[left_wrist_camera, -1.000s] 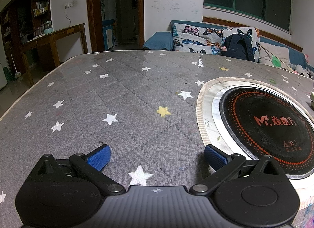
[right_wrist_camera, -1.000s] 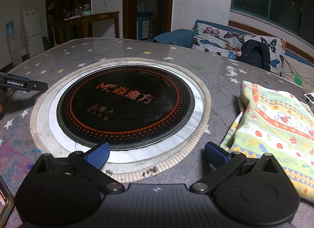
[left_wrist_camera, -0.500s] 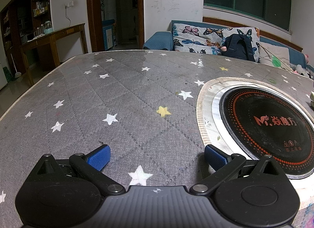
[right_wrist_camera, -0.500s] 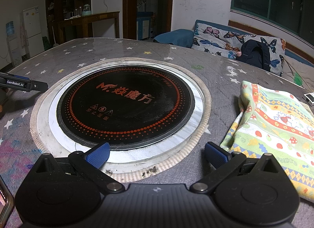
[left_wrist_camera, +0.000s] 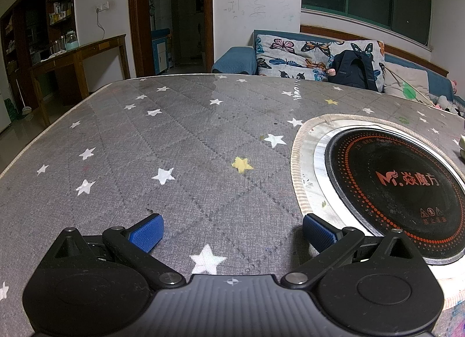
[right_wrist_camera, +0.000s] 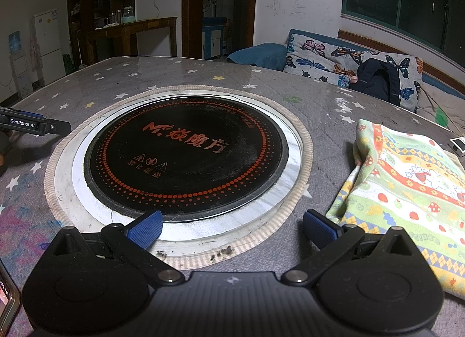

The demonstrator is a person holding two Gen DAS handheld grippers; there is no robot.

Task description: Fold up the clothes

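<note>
A folded child's garment (right_wrist_camera: 407,180) with green, yellow and orange printed stripes lies on the grey star-patterned table cover (right_wrist_camera: 328,139), at the right of the right wrist view. My right gripper (right_wrist_camera: 232,228) is open and empty, low over the table's near edge, its right finger just left of the garment's near corner. My left gripper (left_wrist_camera: 231,231) is open and empty over the grey cover (left_wrist_camera: 174,148), left of the cooktop. A sliver of the garment (left_wrist_camera: 462,145) shows at the far right of the left wrist view. The left gripper also shows in the right wrist view (right_wrist_camera: 37,125).
A round black induction cooktop (right_wrist_camera: 186,154) with a metal and woven rim sits in the table's middle; it also shows in the left wrist view (left_wrist_camera: 398,183). A phone (right_wrist_camera: 7,302) lies at the near left. A sofa with a black backpack (right_wrist_camera: 377,81) stands behind.
</note>
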